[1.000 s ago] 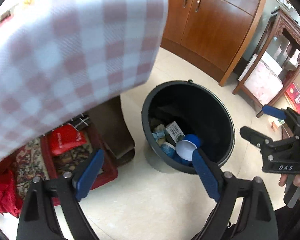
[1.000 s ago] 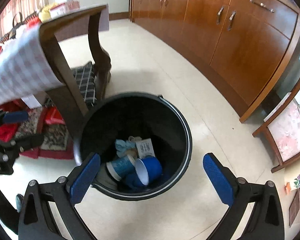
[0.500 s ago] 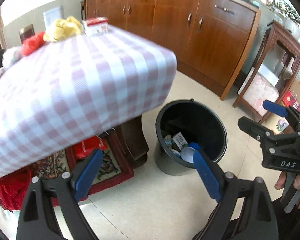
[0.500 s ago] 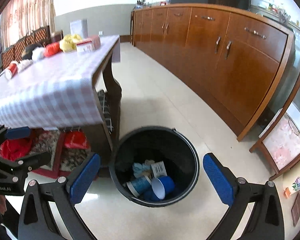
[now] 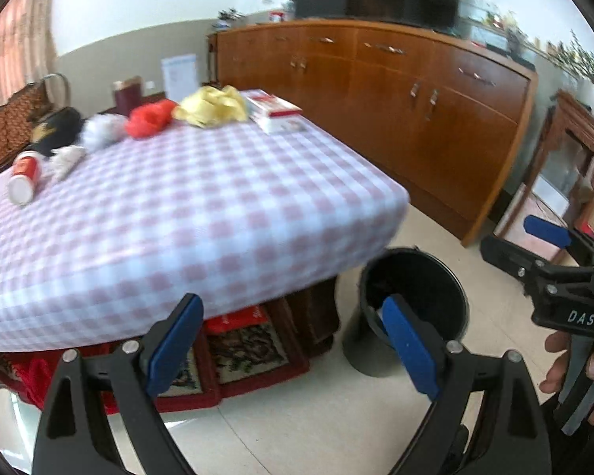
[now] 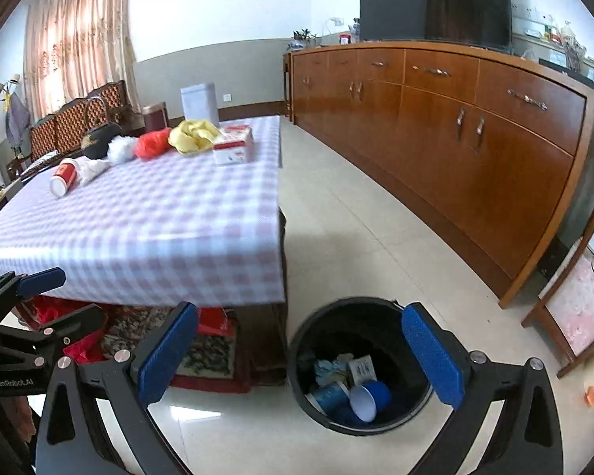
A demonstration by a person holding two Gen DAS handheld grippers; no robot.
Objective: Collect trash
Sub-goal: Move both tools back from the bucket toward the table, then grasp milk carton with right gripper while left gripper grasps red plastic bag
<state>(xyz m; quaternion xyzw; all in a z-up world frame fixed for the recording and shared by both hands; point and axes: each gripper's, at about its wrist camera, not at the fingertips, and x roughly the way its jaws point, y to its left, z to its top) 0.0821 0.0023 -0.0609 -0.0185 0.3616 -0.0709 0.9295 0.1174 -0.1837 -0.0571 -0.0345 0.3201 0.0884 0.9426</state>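
Observation:
My left gripper (image 5: 287, 304) is open and empty, held low in front of the near edge of a table in a pink-checked cloth (image 5: 202, 213). On the cloth lie a red-and-white paper cup (image 5: 23, 182) on its side, white crumpled tissue (image 5: 65, 158), a red bag (image 5: 148, 120), a yellow bag (image 5: 212, 109) and a white-and-red box (image 5: 275, 113). My right gripper (image 6: 300, 316) is open and empty above the black bin (image 6: 309, 328), which holds a blue cup (image 6: 370, 396), a small carton (image 6: 362, 368) and other scraps.
A long wooden sideboard (image 6: 455, 126) with a dark screen runs along the right wall. A patterned rug (image 5: 245, 348) and red bags lie under the table. A wooden stand (image 5: 570, 166) is at far right. Pale tiled floor (image 6: 356, 217) lies between table and sideboard.
Both grippers have risen and tipped upward, so the tabletop and its litter have come into view and the bin has dropped low in both views. Both stayed open and empty.

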